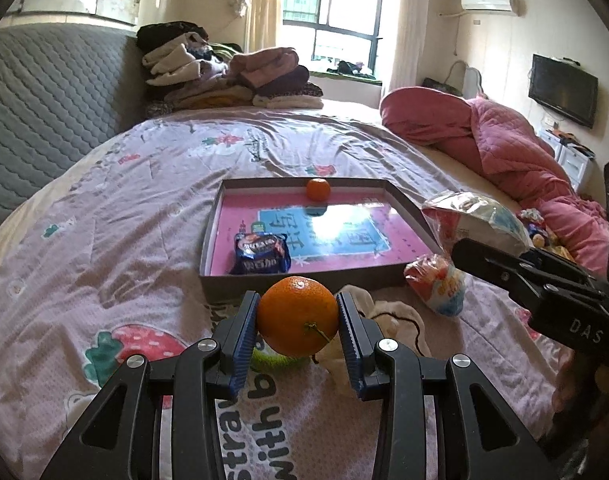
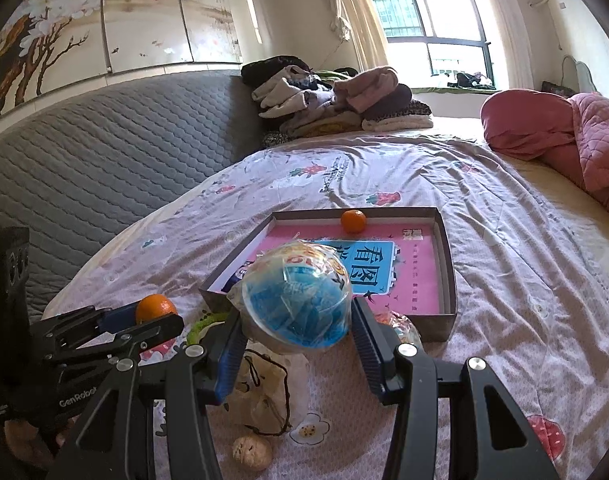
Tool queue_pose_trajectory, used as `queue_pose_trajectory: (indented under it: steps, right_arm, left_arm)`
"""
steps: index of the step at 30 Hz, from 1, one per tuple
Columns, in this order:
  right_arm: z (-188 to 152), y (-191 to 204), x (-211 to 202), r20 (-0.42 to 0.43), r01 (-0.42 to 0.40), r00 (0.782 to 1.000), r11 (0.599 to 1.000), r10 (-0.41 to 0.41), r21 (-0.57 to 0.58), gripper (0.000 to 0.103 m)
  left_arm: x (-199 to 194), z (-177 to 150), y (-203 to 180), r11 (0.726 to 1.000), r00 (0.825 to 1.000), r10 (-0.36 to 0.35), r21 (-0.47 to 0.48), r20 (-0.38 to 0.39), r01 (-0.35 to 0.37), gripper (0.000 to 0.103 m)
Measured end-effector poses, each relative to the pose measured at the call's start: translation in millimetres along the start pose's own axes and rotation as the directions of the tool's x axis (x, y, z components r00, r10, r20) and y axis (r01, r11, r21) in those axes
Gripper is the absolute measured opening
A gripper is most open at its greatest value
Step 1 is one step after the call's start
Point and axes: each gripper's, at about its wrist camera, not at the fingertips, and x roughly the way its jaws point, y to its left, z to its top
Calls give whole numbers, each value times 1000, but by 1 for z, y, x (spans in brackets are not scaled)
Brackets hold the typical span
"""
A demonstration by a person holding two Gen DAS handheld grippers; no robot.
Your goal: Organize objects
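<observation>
Already we grip an orange point(image 1: 298, 316) in the left tongs point(image 1: 298, 322) and a snack bag point(image 2: 296, 294) in the right tongs point(image 2: 298, 332), the tray point(image 1: 300, 274) lying straight ahead of both, its near wall nearest the left

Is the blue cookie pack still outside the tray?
No. The blue cookie pack lies inside the tray, in its near-left corner.

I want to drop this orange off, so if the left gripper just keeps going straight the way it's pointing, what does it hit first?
Most likely the near wall of the shallow box, directly ahead of the left gripper and the orange it holds. Just beyond lies the blue snack packet. Depth is hard to judge; it might clear the wall.
</observation>
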Motion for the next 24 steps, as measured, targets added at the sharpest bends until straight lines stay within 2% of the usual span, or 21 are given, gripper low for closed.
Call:
queue_pose_trajectory:
  steps: [24]
  right_arm:
    - [17, 2, 0, 59, 33, 998, 999, -31, -20, 51]
  left_arm:
    - [3, 28, 1, 999, 996, 44, -2, 76, -43, 40]
